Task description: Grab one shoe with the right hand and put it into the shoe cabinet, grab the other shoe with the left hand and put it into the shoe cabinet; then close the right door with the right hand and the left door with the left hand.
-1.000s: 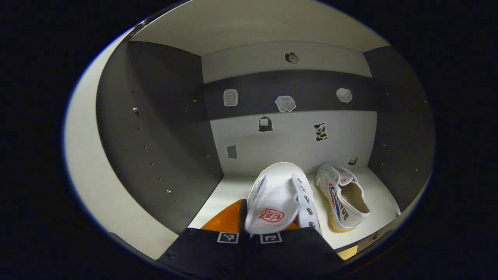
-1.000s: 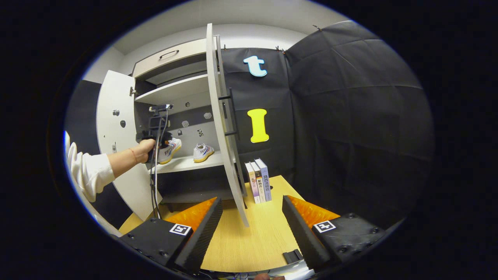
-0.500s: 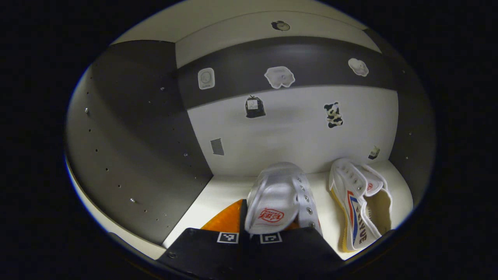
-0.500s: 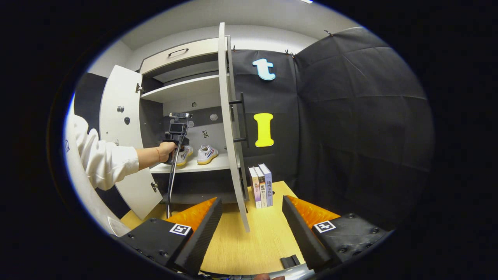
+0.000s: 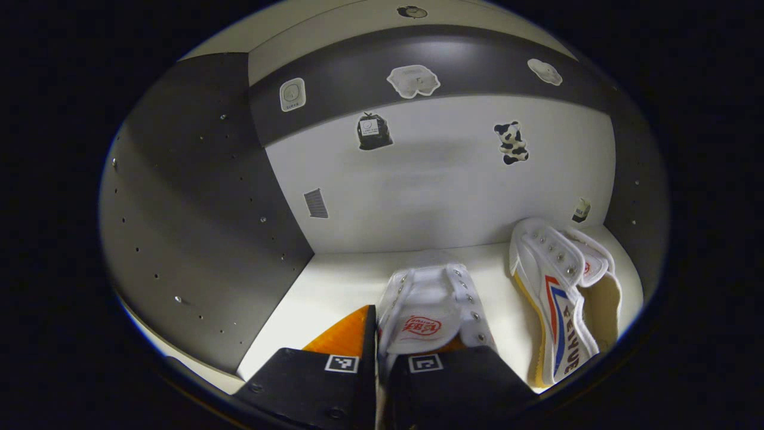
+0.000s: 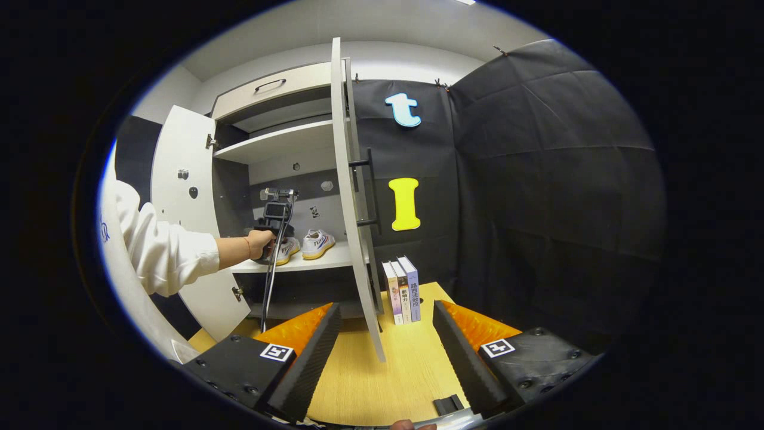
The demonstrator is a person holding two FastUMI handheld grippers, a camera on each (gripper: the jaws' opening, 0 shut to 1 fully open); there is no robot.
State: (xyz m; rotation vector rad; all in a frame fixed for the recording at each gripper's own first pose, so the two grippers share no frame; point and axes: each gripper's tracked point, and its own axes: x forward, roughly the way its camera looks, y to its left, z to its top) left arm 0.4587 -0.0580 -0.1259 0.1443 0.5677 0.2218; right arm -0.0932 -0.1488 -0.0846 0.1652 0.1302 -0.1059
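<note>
My left gripper [image 5: 382, 358] clamps a shoe [image 5: 431, 306] on the shelf [image 5: 334, 286], beside the other shoe [image 5: 558, 298]; my right gripper [image 6: 385, 349] hangs open.

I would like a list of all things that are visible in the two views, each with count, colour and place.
shoes: 2, white with a yellow sole edge, on the cabinet's lower shelf; one lies free at the right, the other shoe is in the left gripper.
shoe cabinet: 1, white and grey, standing on the table.
doors: 2, white, both open.
stickers: several, mixed colours, on the cabinet's back wall.
books: 3, upright on the table beside the right door.
table: 1, light wood.
sleeve: 1, white, at the left in the right gripper view.
left gripper: shut on the shoe, inside the cabinet.
right gripper: open, above the table.
</note>
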